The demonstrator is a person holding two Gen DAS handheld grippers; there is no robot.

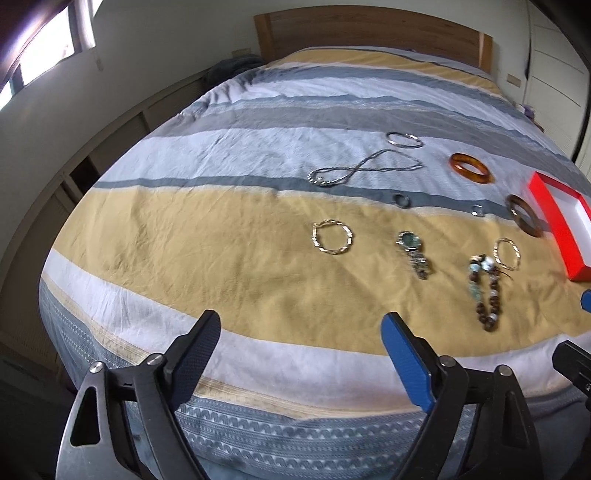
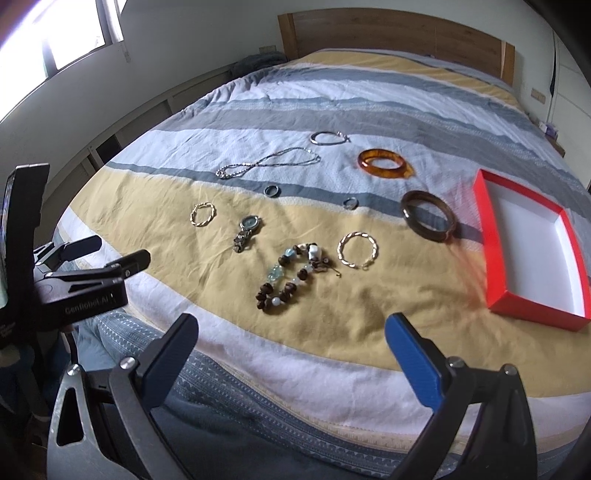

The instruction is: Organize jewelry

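Jewelry lies spread on the striped bedspread (image 2: 332,350): a beaded bracelet (image 2: 291,277), a watch (image 2: 246,229), two twisted gold bracelets (image 2: 357,249) (image 2: 202,214), a dark bangle (image 2: 428,220), an amber bangle (image 2: 384,163), a silver necklace (image 2: 267,162), a silver hoop (image 2: 328,138) and two small rings (image 2: 272,190) (image 2: 350,203). An open red box (image 2: 491,236) with a white inside sits at the right. My right gripper (image 2: 291,328) is open and empty, just short of the beaded bracelet. My left gripper (image 1: 301,328) is open and empty near the bed's front edge, also in the right wrist view (image 2: 122,251).
The wooden headboard (image 2: 391,33) stands at the far end. A low wall ledge with cabinets (image 2: 155,107) runs along the bed's left side under a window (image 2: 70,44). The red box also shows at the right edge of the left wrist view (image 1: 554,221).
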